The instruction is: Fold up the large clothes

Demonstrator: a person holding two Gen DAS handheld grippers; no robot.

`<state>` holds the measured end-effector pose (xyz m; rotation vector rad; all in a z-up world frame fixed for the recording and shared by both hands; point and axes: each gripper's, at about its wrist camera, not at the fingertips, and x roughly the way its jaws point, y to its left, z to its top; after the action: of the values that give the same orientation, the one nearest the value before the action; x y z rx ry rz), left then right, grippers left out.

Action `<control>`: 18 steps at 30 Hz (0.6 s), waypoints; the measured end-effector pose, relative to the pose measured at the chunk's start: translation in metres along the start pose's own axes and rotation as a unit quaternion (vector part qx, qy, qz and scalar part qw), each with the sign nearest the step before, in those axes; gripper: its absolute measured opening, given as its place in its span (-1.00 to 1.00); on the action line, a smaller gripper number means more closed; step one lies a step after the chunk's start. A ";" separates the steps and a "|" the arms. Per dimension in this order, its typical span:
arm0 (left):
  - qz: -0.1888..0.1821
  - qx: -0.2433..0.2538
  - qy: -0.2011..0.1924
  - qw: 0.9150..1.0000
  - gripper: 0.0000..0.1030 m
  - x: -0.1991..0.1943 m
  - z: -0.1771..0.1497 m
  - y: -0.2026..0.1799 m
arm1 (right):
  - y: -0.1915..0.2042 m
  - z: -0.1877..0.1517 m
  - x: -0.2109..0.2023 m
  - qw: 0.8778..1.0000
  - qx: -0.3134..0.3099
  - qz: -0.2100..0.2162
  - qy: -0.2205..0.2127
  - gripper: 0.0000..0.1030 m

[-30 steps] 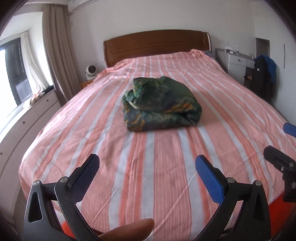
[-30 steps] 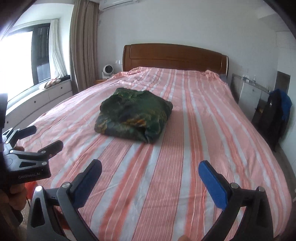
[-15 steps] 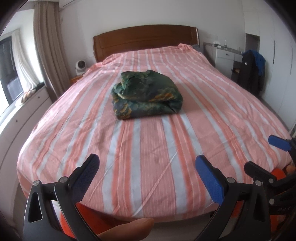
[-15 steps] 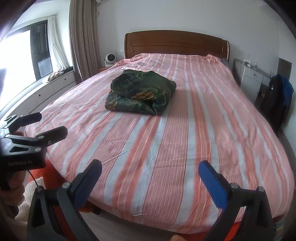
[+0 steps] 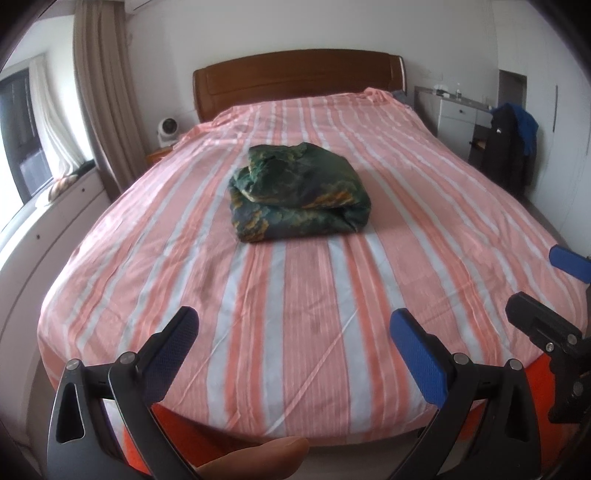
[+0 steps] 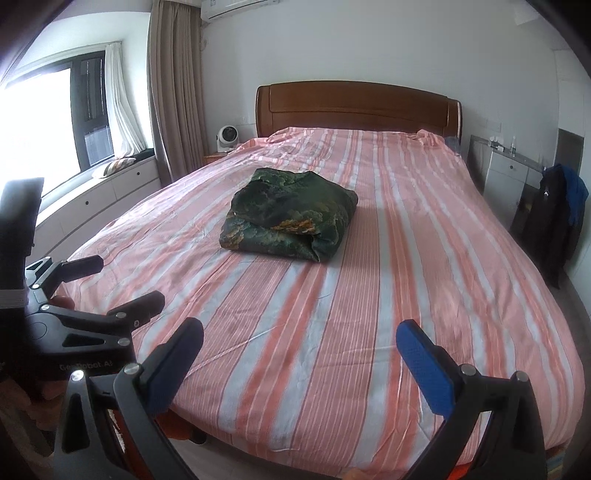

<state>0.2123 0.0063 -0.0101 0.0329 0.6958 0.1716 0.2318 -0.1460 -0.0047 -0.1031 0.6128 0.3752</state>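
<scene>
The left gripper [image 5: 293, 350] and right gripper [image 6: 299, 354] hover jaws apart over the foot of the pink-striped bed [image 5: 303, 295], the folded dark-green patterned garment [image 5: 299, 192] well ahead of them.

A home bedroom: wooden-headboard bed [image 6: 357, 107] with striped sheet [image 6: 406, 258], curtained window [image 6: 88, 122], wall air conditioner [image 6: 240, 6].
</scene>
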 end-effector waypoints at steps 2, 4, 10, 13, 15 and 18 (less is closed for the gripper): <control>0.006 -0.007 0.002 1.000 1.00 -0.001 0.001 0.003 | -0.003 0.003 0.001 1.000 0.004 -0.001 0.004 1.00; 0.009 -0.006 0.010 1.000 1.00 -0.001 0.001 0.004 | -0.005 0.005 0.003 1.000 0.005 0.000 0.008 1.00; 0.011 0.004 0.025 1.000 1.00 0.002 -0.002 0.004 | -0.005 0.006 0.003 1.000 0.001 0.001 0.017 1.00; 0.018 0.005 0.022 1.000 1.00 0.001 -0.001 0.005 | 0.000 0.008 0.005 1.000 -0.007 0.000 0.019 1.00; 0.019 0.002 0.024 1.000 1.00 0.000 0.000 0.007 | 0.003 0.009 0.009 1.000 -0.013 0.000 0.022 1.00; 0.020 -0.002 0.031 0.999 1.00 0.001 0.000 0.011 | 0.007 0.007 0.017 0.999 -0.015 0.002 0.033 1.00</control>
<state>0.2116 0.0172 -0.0097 0.0377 0.7565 0.2134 0.2456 -0.1328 -0.0082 -0.1430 0.6718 0.3869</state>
